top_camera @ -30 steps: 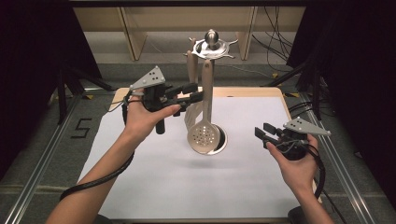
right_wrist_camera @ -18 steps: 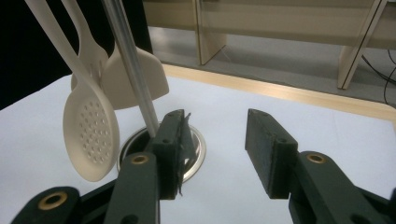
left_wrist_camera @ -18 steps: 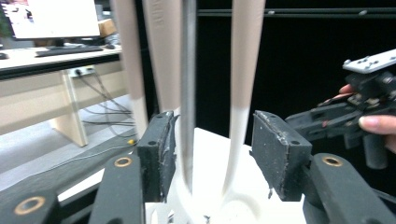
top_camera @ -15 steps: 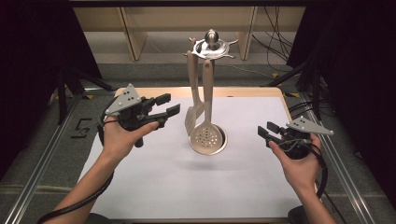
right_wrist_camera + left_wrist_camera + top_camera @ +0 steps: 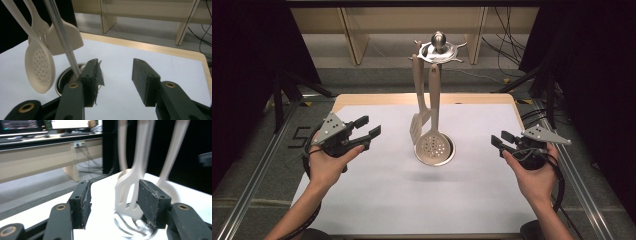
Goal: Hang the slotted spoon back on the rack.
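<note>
A metal utensil stand (image 5: pixel 439 47) rises from a round base (image 5: pixel 447 157) in the middle of the white table. On it hang a cream slotted spatula (image 5: pixel 416 126) and a cream perforated spoon (image 5: pixel 432 146). My left gripper (image 5: pixel 368 126) is left of the stand, apart from it, low over the sheet. Its jaws have just been opening and hold nothing. In the left gripper view the blurred spatula (image 5: pixel 127 192) shows beyond the left gripper (image 5: pixel 112 202). My right gripper (image 5: pixel 499 140) is right of the stand, its jaws also just opened wider, empty. The right gripper (image 5: pixel 117 80) faces the spoon (image 5: pixel 40 67) and pole (image 5: pixel 62 40).
A white sheet (image 5: pixel 412 200) covers the wooden table (image 5: pixel 472 97). Shelf legs (image 5: pixel 349 35) stand on the floor behind it. Cables (image 5: pixel 512 45) lie at the back right. Metal rails (image 5: pixel 257 170) run along both sides, with dark curtains beyond.
My left gripper has drawn back from the hanging spatula's handle, moving left and down, and its jaws have spread wider. The right gripper has stayed in place and opened slightly.
</note>
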